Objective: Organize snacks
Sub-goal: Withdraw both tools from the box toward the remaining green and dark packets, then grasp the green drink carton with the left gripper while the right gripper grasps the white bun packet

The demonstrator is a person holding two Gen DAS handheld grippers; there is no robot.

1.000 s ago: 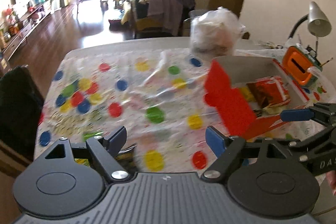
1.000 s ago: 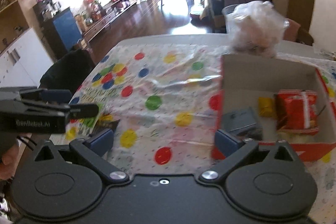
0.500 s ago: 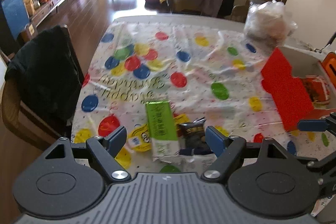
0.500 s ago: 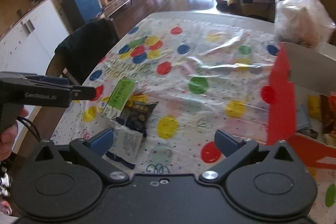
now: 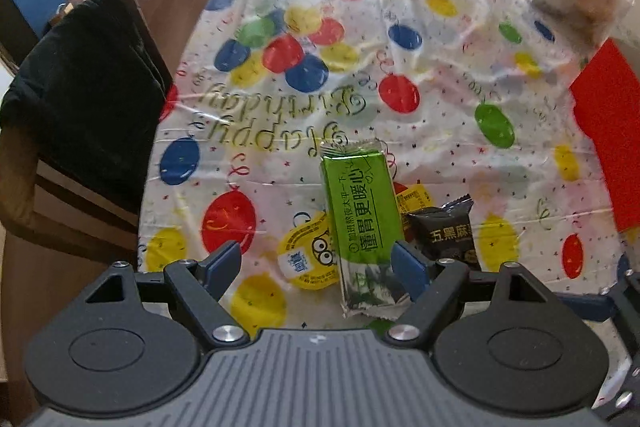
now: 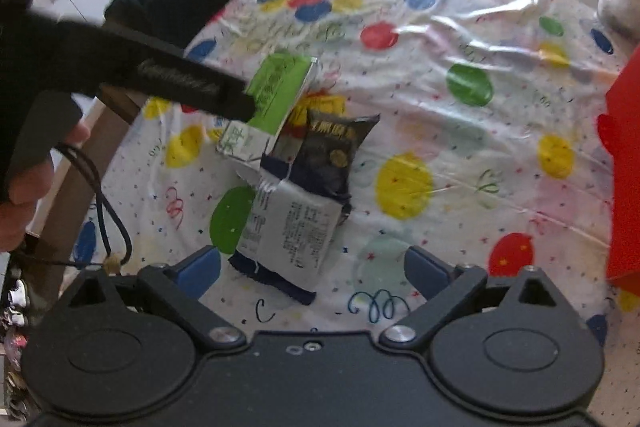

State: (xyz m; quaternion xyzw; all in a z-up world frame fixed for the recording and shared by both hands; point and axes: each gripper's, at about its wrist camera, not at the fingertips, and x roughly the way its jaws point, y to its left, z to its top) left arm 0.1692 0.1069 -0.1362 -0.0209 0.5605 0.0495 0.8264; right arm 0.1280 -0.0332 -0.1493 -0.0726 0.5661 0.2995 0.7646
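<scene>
Still early: loose snacks on the table (image 5: 440, 39), none gripped.
Left gripper (image 5: 318, 267) jaws apart over the green packet (image 5: 362, 205); right gripper (image 6: 312, 269) closing, pads clear of the white-backed packet (image 6: 292, 231). Counted: one green, one black packet (image 5: 446, 233), one jelly cup (image 5: 306, 257), one white-backed, yellow wrapper (image 5: 412, 197) underneath. Red box (image 5: 612, 139) alongside.

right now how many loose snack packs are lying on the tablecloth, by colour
green: 1, long pack
black: 1, small pack
yellow: 2, round cup and a flat packet part hidden under the green one
silver and dark blue: 1, pack near the right gripper
total: 5
</scene>
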